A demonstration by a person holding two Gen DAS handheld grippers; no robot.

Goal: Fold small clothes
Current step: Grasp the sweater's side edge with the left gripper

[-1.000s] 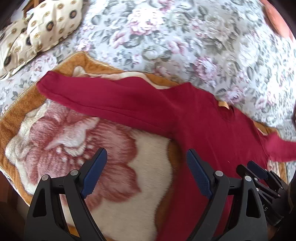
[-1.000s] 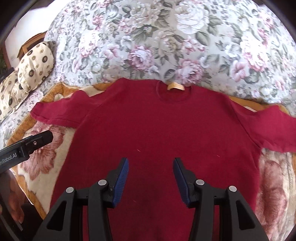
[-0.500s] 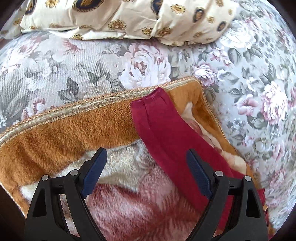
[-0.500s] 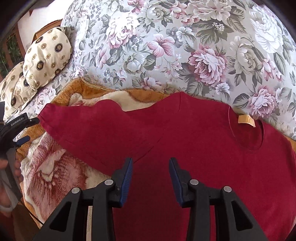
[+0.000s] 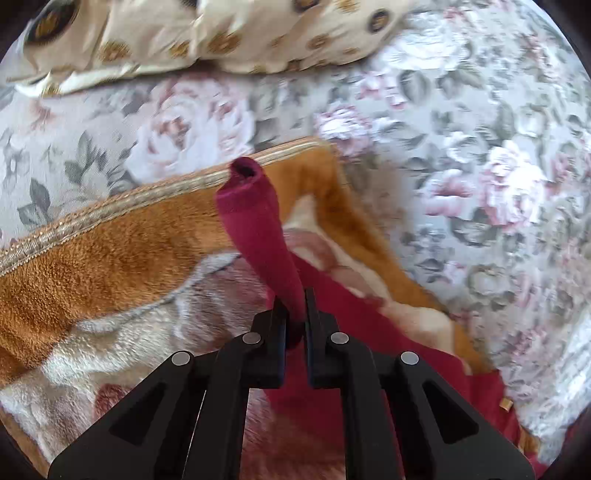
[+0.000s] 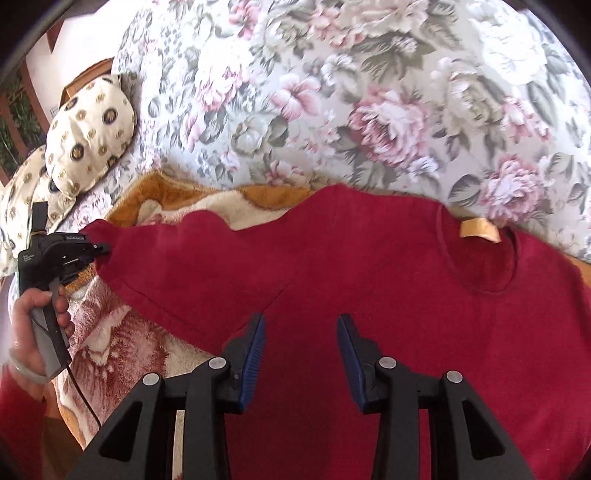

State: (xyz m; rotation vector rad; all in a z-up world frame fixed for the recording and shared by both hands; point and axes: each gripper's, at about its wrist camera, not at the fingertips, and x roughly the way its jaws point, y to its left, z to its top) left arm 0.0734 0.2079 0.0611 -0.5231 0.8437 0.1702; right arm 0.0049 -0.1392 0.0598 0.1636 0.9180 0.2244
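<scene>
Brightness: daylight is filling both views, soft and even across the floral bedspread (image 6: 369,92).
Source: the wall patch at the right wrist view's upper left is blowing out to white, so light is probably coming from that side.
Shadows: the right gripper (image 6: 301,350) is throwing only faint shade on the red sweater (image 6: 406,295).
Blur: the left wrist view is smearing with motion, worst on the patterned pillow (image 5: 221,33).
Focus: the sleeve (image 5: 258,229) pinched in the left gripper (image 5: 295,317) is looking soft.
Distortion: fisheye is bending the edges, and dark corners are framing both views.
</scene>
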